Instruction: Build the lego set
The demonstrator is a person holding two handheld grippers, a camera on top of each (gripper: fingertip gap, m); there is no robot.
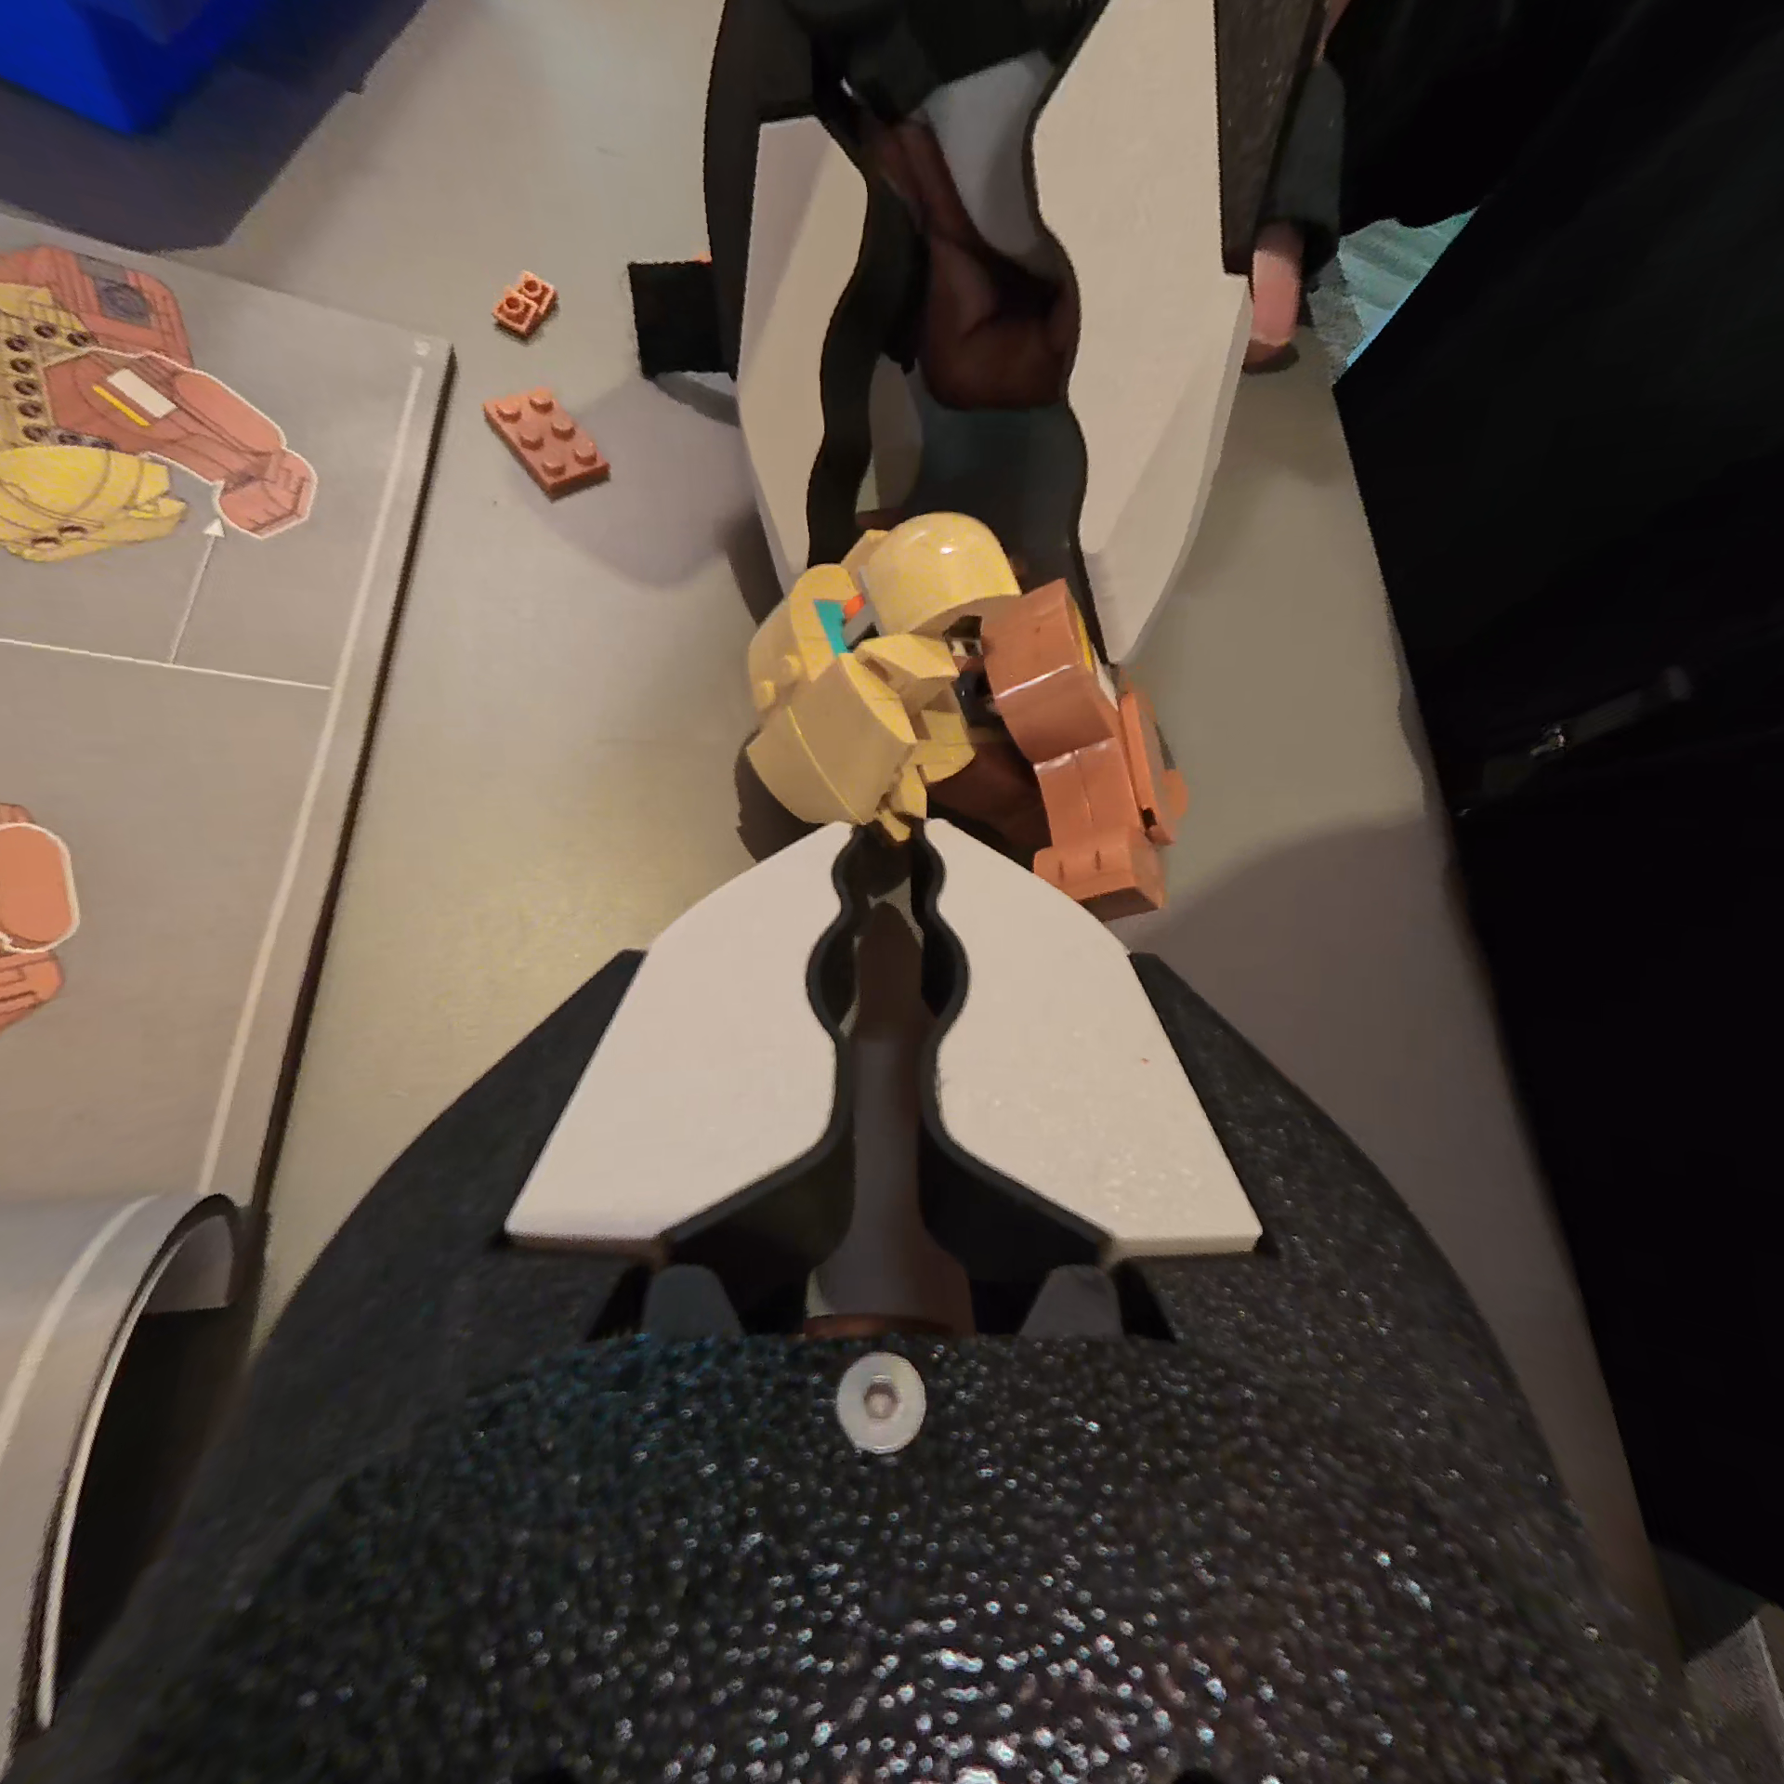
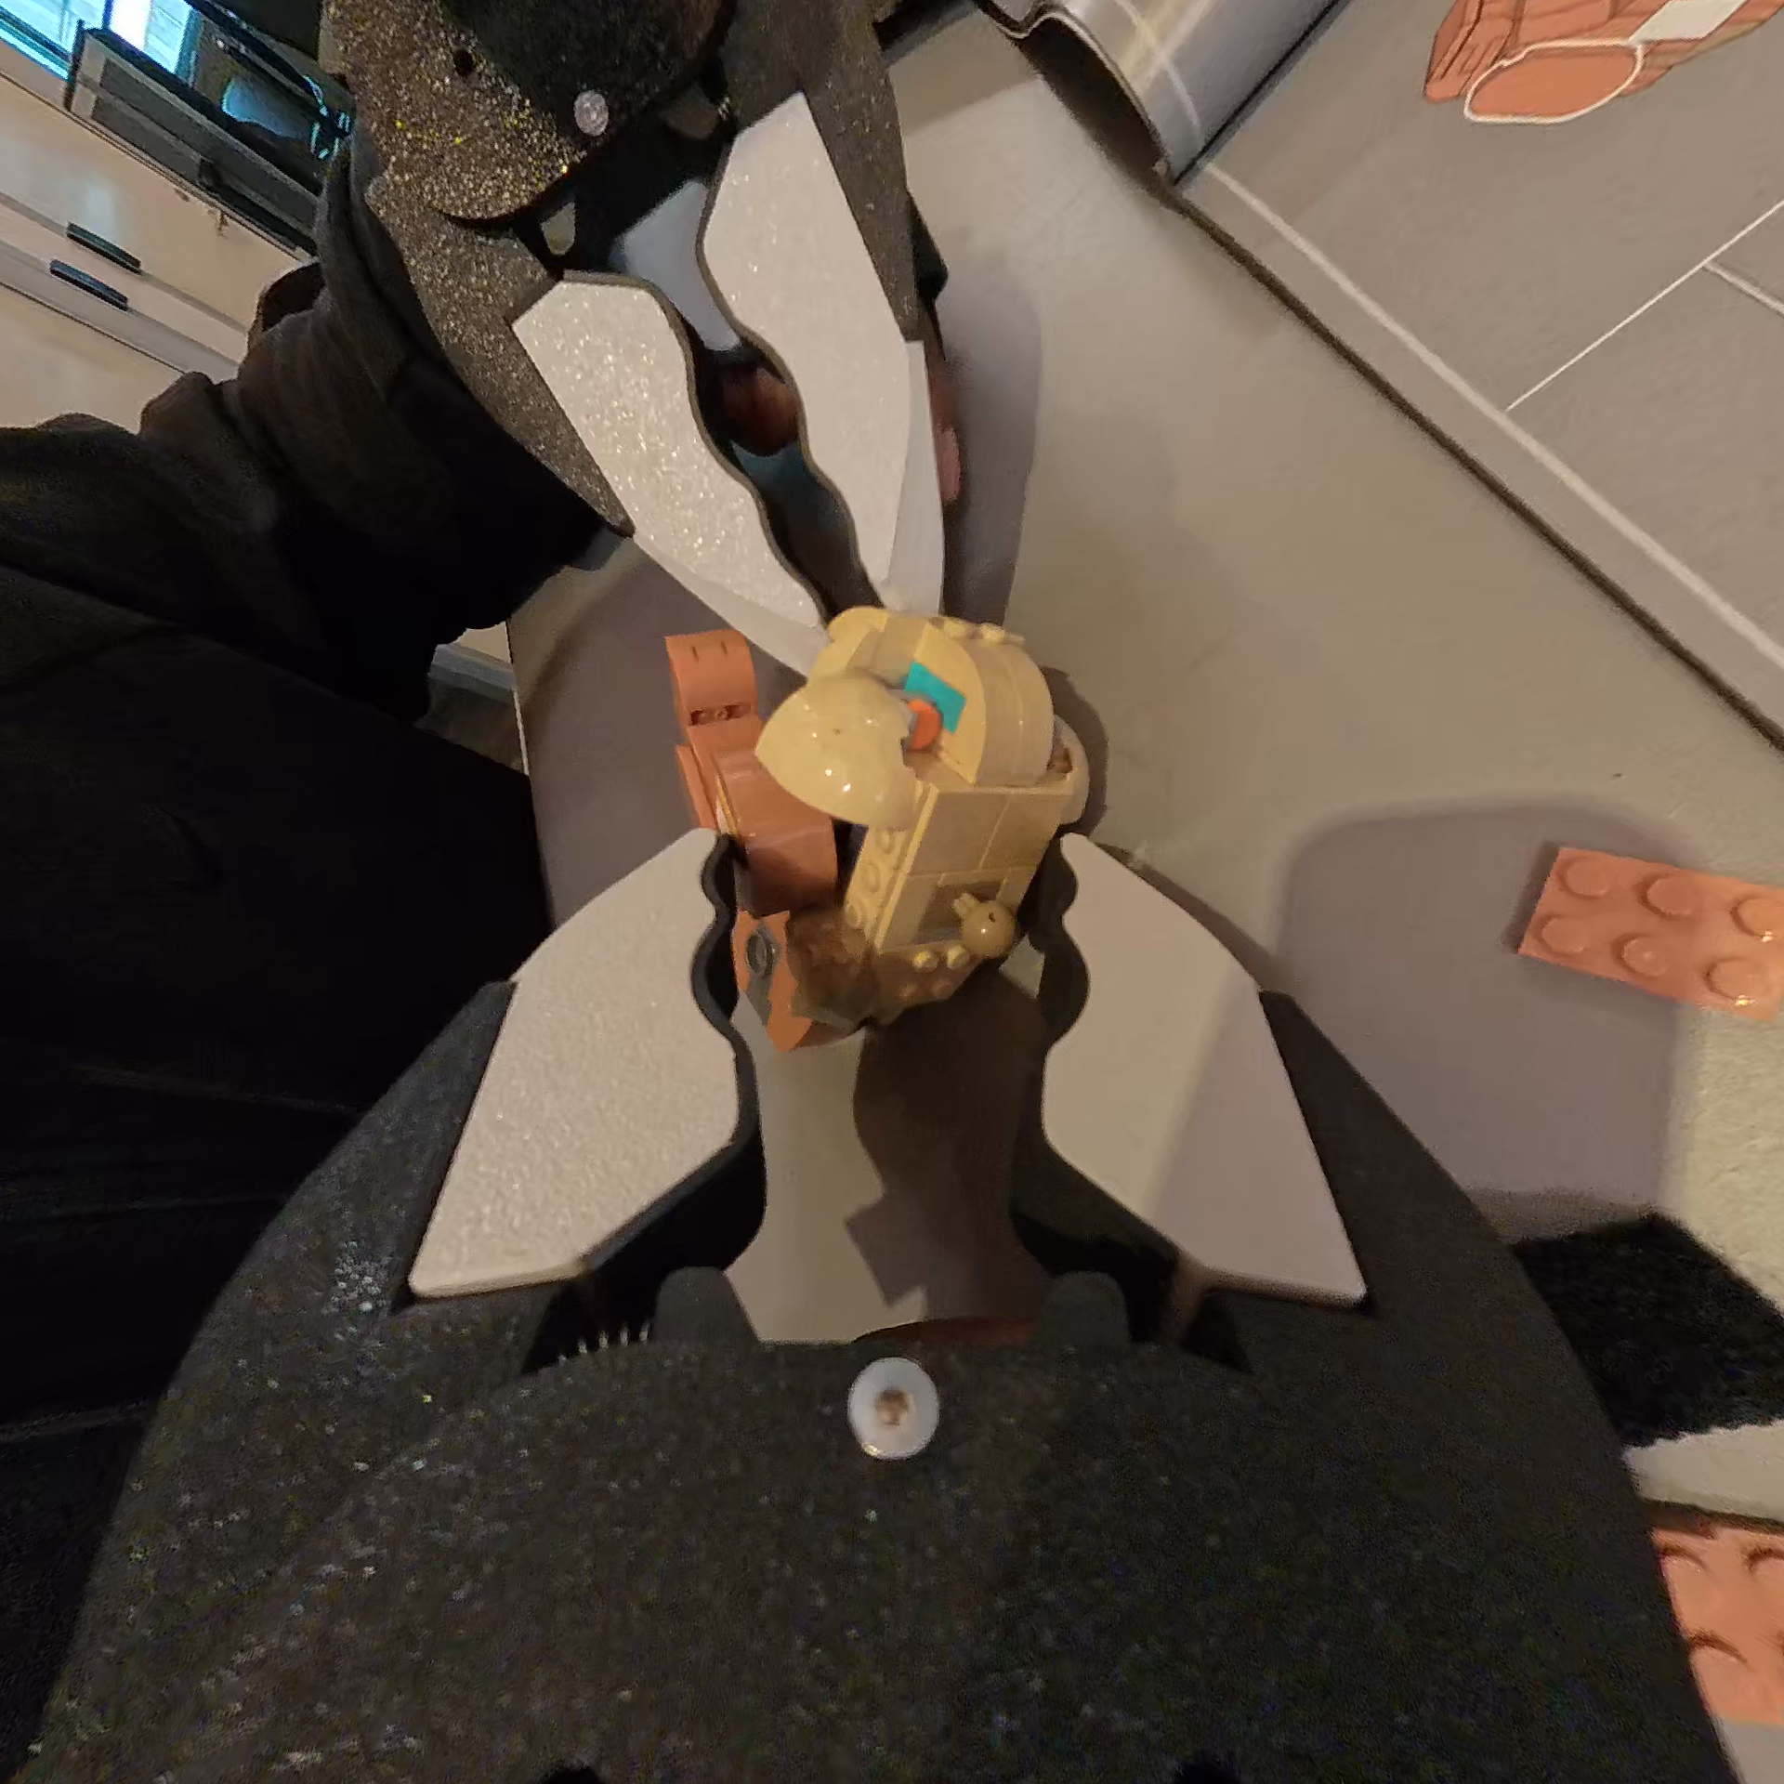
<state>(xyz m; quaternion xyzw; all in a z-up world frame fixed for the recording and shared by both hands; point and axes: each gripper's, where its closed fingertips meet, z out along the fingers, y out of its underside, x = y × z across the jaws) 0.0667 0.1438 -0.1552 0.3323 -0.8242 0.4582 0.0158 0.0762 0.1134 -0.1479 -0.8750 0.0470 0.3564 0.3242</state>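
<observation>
Left gripper (image 1: 883, 840) is seen nearest the lens, its fingers almost pressed together, a small tan tip of the brick figure (image 1: 927, 695) pinched between the fingertips. The tan-and-brown figure is held off the grey table (image 1: 541, 772), just beyond those tips. On the far side, the right gripper (image 2: 883, 898) is set wide around the figure's base; its left pad is pressed on the brown side, the right pad lies against the tan side, though full contact there cannot be told for sure. In the left wrist view the right gripper's two white fingers (image 1: 1139, 386) are seen coming in from the far edge, with a hand (image 1: 1004, 328) behind them. Left of the figure a brown six-stud plate (image 1: 545, 442) is laid flat on the table, a smaller brown piece (image 1: 524, 302) farther off, a black piece (image 1: 676, 314) near it. An open instruction booklet (image 1: 241, 724) is spread at the far left. A blue object (image 1: 125, 68) is seen in the far left corner.
</observation>
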